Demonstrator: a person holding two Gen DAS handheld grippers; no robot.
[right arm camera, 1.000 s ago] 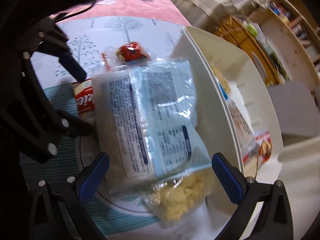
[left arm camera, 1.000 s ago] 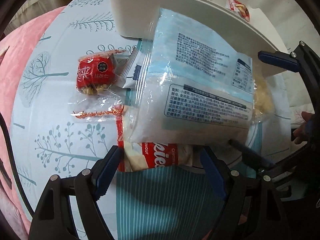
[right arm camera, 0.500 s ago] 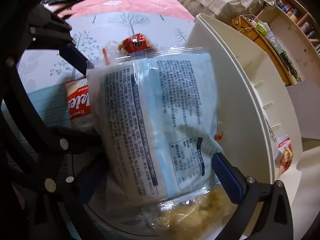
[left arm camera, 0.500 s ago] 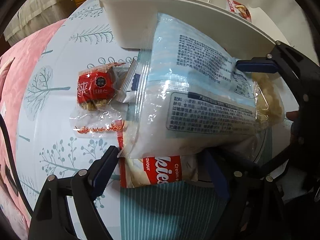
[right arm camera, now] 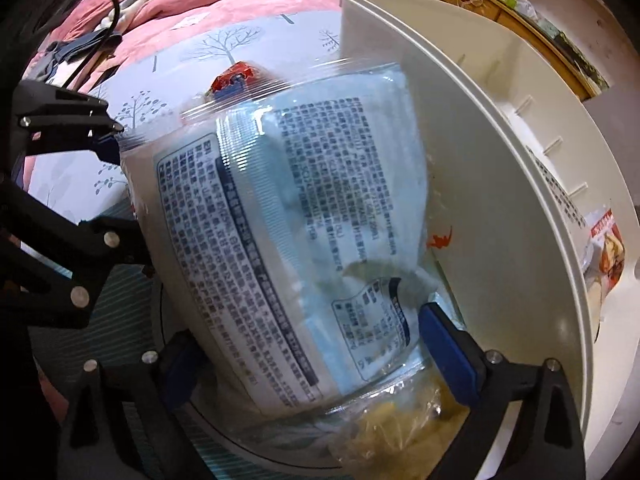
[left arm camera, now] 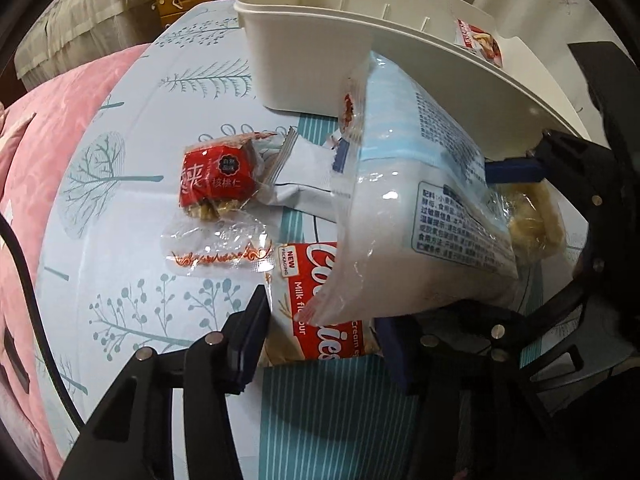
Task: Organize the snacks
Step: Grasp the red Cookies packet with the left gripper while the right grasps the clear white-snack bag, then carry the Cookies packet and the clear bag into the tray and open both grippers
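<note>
Two hand-held grippers are working the same pile: you are in the pick-up step, with nothing yet dropped into the white bin (left arm camera: 320, 80).

Your left hand-held gripper (left arm camera: 324, 344), at the bottom of its frame, is closing on the red-and-white cookie pack (left arm camera: 320, 344), which sits between the fingers on the desk (left arm camera: 132, 280); I cannot tell whether they have bitten yet.

Your right hand-held gripper (right arm camera: 316, 364) stands wide, its jaws closing a little around the lower end of the big blue-and-white bag (right arm camera: 288, 240).

That bag leans against the bin's outer wall. In the right wrist view its long axis runs from the bottom centre to the upper middle, sealed end uppermost.

Next, I judge, you need a firm pinch, then a lift over the rim.
</note>
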